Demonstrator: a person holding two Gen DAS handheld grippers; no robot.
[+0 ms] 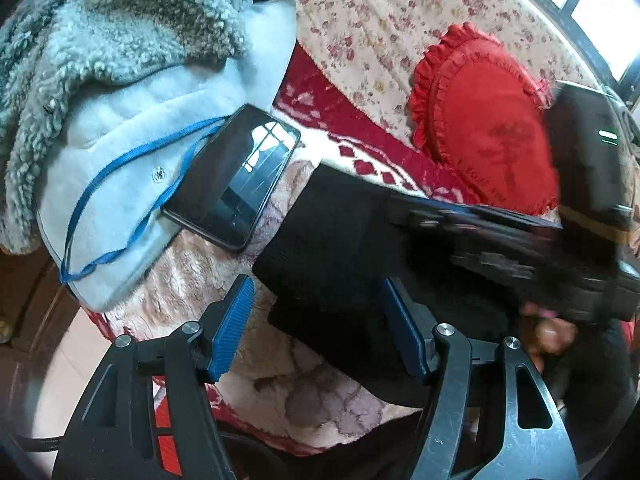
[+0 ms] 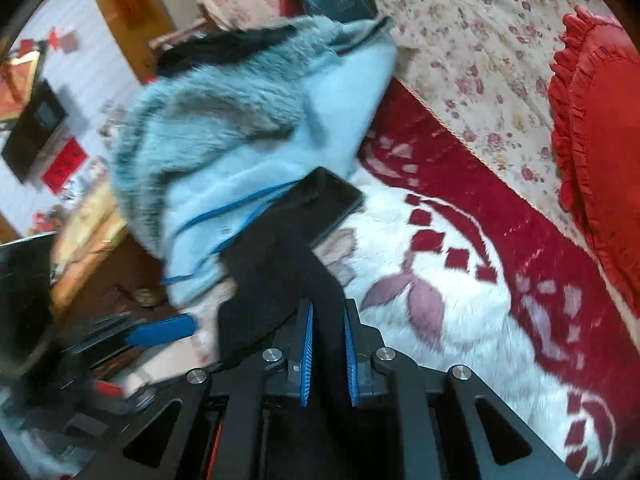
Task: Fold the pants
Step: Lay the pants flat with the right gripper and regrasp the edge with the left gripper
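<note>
One pair of black fabric pants (image 1: 340, 248) lies on the plush red-and-white patterned blanket (image 2: 460, 280) that covers the bed. In the left wrist view the dark cloth spreads from the centre toward 4 o'clock, and its near edge sits between the blue ribbed fingers (image 1: 234, 322) of the left gripper (image 1: 320, 324). Those jaws stand wide apart and close on nothing; the right-hand finger lies over the pants, the left-hand one over the blanket.

In the right wrist view a bunched strip of the pants (image 2: 304, 272) runs from the centre down into the right gripper (image 2: 327, 354), whose blue pads (image 2: 307, 356) are drawn narrow with the cloth pinched between them. From the left wrist camera the right gripper (image 1: 520, 248) appears blurred at 3 o'clock, above the pants.

At 10 o'clock from the pants rests a black smartphone with a glossy dark screen (image 1: 236, 176), its corner just beside the cloth. The phone lies partly on a pale blue fleece coat with a shaggy grey collar (image 1: 132, 120), and a thin blue lanyard (image 1: 120, 200) loops across the coat from the phone. At 2 o'clock a red heart-shaped ruffled cushion (image 1: 480, 120) lies on a cream floral bedspread (image 1: 380, 12).
</note>
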